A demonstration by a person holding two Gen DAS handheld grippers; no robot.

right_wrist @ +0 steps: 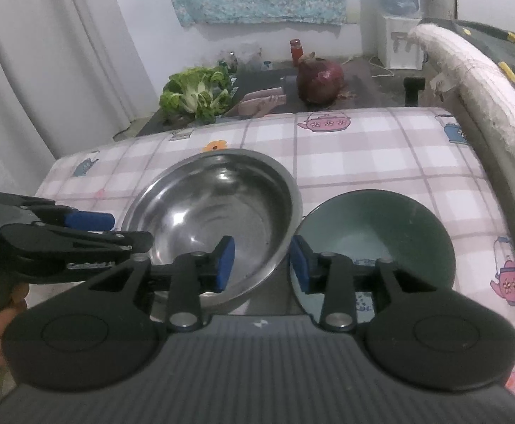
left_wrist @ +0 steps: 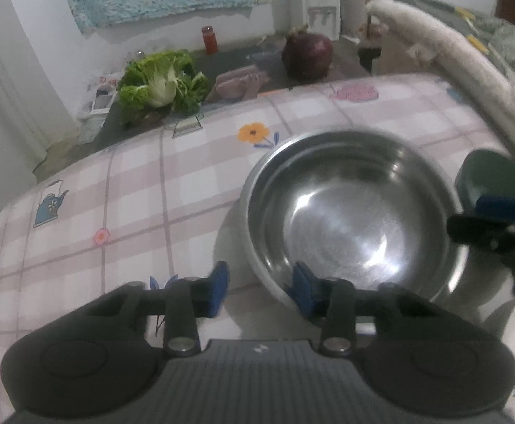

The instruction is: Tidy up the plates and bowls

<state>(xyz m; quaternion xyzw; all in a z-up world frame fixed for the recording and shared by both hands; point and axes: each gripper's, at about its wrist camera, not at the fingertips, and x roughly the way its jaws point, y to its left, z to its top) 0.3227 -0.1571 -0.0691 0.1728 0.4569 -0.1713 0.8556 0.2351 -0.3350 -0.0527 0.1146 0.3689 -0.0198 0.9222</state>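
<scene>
Tilting downward, both grippers' fingers (right_wrist: 226,263) straddle the steel bowl (right_wrist: 218,219) rim, unclamped

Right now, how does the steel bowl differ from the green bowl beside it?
The steel bowl is shiny bare metal; the green bowl is matte, dark green at the rim and paler inside. The steel bowl looks wider than the green bowl. The steel bowl seems to have a second rim nested inside it; the green bowl sits single. Both stand upright and empty on the checked tablecloth.
</scene>
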